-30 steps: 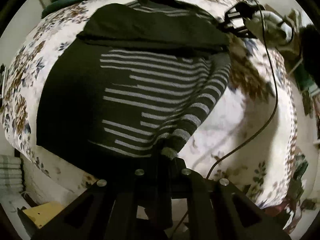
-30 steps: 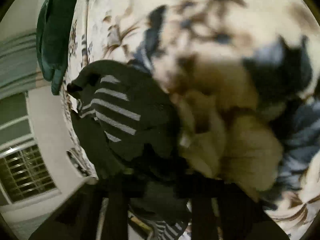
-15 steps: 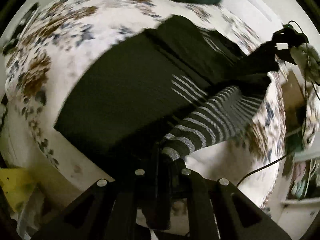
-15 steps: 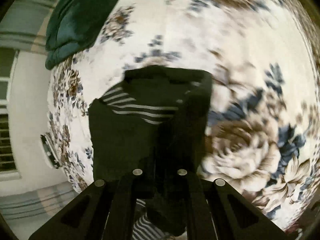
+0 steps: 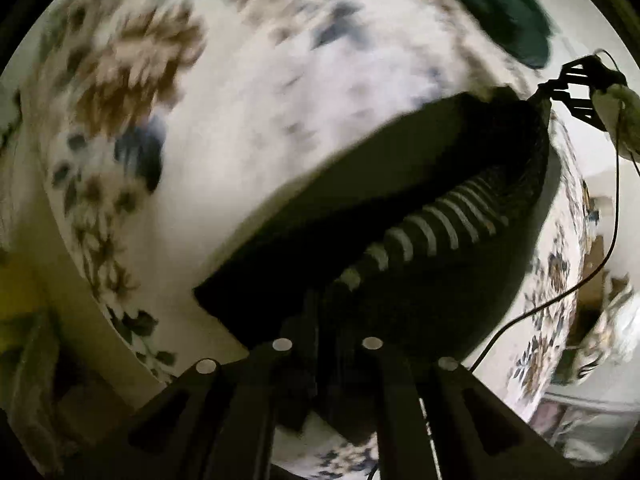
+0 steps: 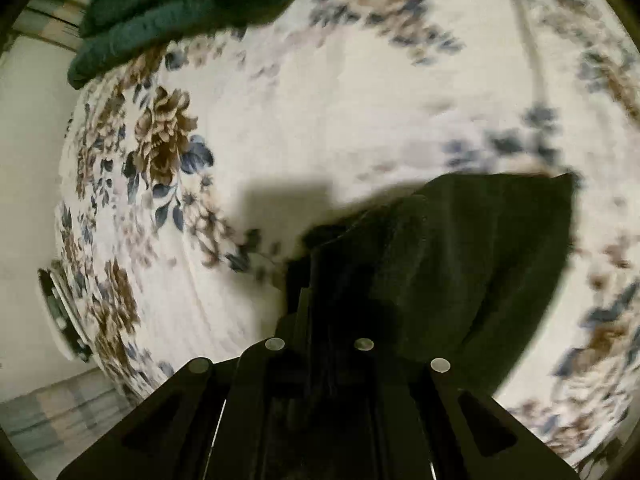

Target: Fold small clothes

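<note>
Mid-fold: left gripper (image 5: 327,300) and right gripper (image 6: 320,280) each pinch the dark garment (image 5: 400,184) over the bed (image 5: 280,80), lower right. Laying down and more folds remain.

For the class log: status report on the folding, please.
Both hand-held grippers, left and right, shut on the black grey-striped knit garment, lifted over the floral bedsheet. Nothing in the way.

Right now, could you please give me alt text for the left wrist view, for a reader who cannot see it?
The left gripper has its jaws shut on a dark garment with grey stripes, stretched over a floral bedspread to the right gripper at upper right. The view is motion-blurred.
</note>
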Motion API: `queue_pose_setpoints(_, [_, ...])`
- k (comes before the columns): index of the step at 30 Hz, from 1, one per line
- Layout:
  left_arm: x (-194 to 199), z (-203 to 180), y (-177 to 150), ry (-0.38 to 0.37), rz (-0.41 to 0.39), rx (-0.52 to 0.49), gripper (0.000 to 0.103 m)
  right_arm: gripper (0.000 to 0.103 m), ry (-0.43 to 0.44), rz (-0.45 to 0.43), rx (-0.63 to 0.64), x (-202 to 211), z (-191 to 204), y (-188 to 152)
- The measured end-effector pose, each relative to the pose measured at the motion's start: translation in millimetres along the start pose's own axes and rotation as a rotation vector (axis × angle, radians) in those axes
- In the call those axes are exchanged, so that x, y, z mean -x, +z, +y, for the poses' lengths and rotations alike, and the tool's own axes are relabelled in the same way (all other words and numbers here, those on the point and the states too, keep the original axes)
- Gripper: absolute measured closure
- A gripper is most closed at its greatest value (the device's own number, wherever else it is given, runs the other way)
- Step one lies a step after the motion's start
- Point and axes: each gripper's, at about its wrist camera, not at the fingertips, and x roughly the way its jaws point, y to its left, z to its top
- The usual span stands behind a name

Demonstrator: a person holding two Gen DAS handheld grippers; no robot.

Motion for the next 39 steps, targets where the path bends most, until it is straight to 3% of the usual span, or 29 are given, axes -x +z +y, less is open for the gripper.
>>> queue_pose_setpoints(1, [-3,10,3,0.008,0.016,0.019,0.096,0.093,0.024,0.017,-0.027,-13,2,2])
queue_pose_setpoints(3, [-4,31,7,-0.027,0.046,0.058,0.090,0.080,0.065,0.011,-0.036,-22,4,-6])
queue_pose_setpoints(5, [2,41,8,-0.011,0.043,0.058,0.082,0.064,0.070,0.016,-0.010,-21,7,-22])
queue_pose_setpoints(6, [6,44,8,-0.030,0.042,0.041,0.079,0.063,0.068,0.014,0.015,-16,8,-38])
queue_pose_setpoints(8, [13,44,7,-0.016,0.031,0.004,0.060,0.063,0.083,0.008,0.061,-6,4,-70])
queue_pose_setpoints(10, [18,40,4,-0.032,0.021,-0.048,0.052,0.063,0.056,0.010,0.092,0,-4,-109])
queue_pose_setpoints(12, [15,33,3,-0.013,0.033,-0.092,0.052,0.063,0.037,0.040,0.068,-3,-20,-151])
queue_pose_setpoints(15, [7,20,5,0.022,0.049,-0.151,0.052,0.063,0.090,0.132,-0.027,-32,-39,-199])
queue_pose_setpoints(17, [6,14,6,0.021,0.051,-0.166,0.052,0.063,0.109,0.198,-0.080,-67,-42,-214])
queue_pose_setpoints(20, [3,8,8,0.026,0.052,-0.182,0.052,0.063,0.135,0.223,-0.109,-110,-24,-219])
queue_pose_setpoints(22, [3,6,9,0.042,0.051,-0.196,0.052,0.063,0.214,0.227,-0.079,-128,11,-217])
queue_pose_setpoints(25, [0,4,8,0.060,0.053,-0.201,0.052,0.063,0.427,0.259,-0.030,-129,54,-220])
queue_pose_setpoints(26, [1,4,8,0.063,0.053,-0.202,0.052,0.063,0.437,0.242,-0.011,-122,58,-223])
queue_pose_setpoints(28, [3,3,10,0.069,0.049,-0.213,0.052,0.063,0.388,0.174,0.042,-100,50,-233])
queue_pose_setpoints(32, [-1,-2,16,0.072,0.048,-0.251,0.052,0.063,0.253,0.105,0.009,-69,-19,-270])
queue_pose_setpoints(35, [-10,-5,20,0.087,0.051,-0.275,0.052,0.063,0.097,0.113,-0.049,-65,-87,-322])
queue_pose_setpoints(39, [-23,-8,21,0.095,0.053,-0.306,0.052,0.063,0.002,0.186,-0.103,-91,-145,-391])
